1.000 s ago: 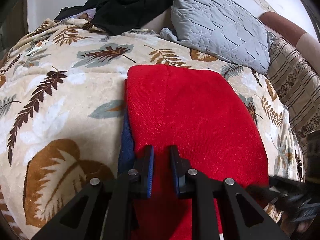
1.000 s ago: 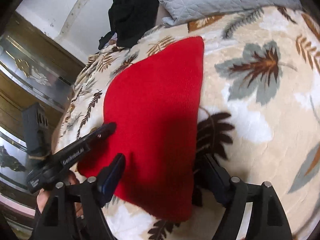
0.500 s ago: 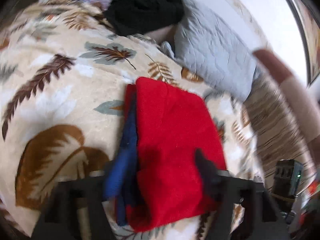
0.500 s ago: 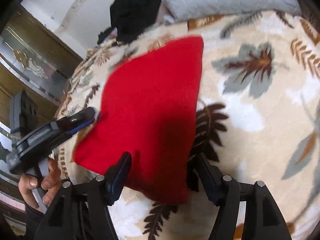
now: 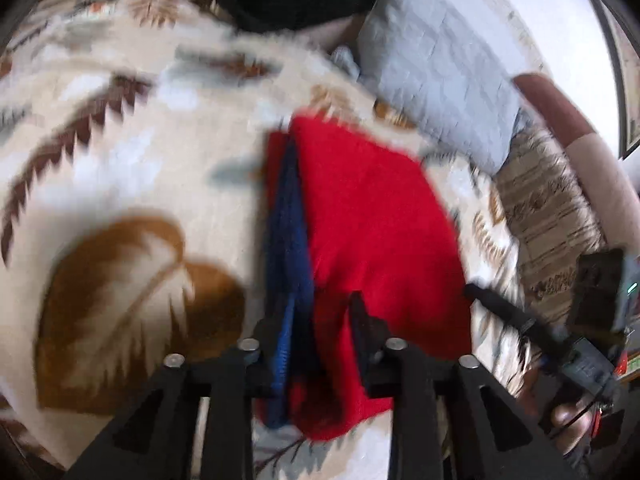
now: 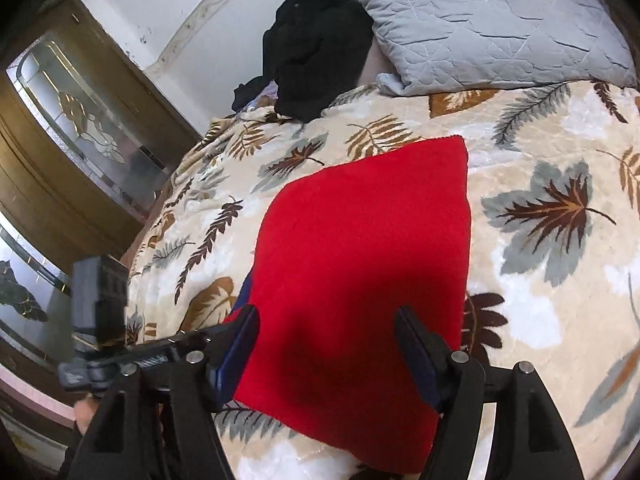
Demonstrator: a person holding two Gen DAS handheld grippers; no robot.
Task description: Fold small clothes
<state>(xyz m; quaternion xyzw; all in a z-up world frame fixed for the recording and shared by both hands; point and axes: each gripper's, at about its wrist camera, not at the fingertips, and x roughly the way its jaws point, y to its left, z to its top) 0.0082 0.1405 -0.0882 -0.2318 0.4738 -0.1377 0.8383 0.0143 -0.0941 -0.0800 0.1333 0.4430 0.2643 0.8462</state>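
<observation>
1. Leaf-print blanket (image 6: 540, 152) covers the bed.
2. Folded red garment (image 6: 360, 264) lies flat on it, long axis running away from me.
3. My right gripper (image 6: 326, 344) hovers wide open over its near edge.
4. My left gripper (image 5: 316, 332), jaws just narrowing, straddles its blue edge (image 5: 290, 248); pads not pressing.

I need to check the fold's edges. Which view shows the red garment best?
The right wrist view: the red garment is sharp there, lying flat on the leaf-print blanket with its far corner and side edges clear. The left wrist view is motion-blurred, but alone shows the blue layer along its left edge.
</observation>
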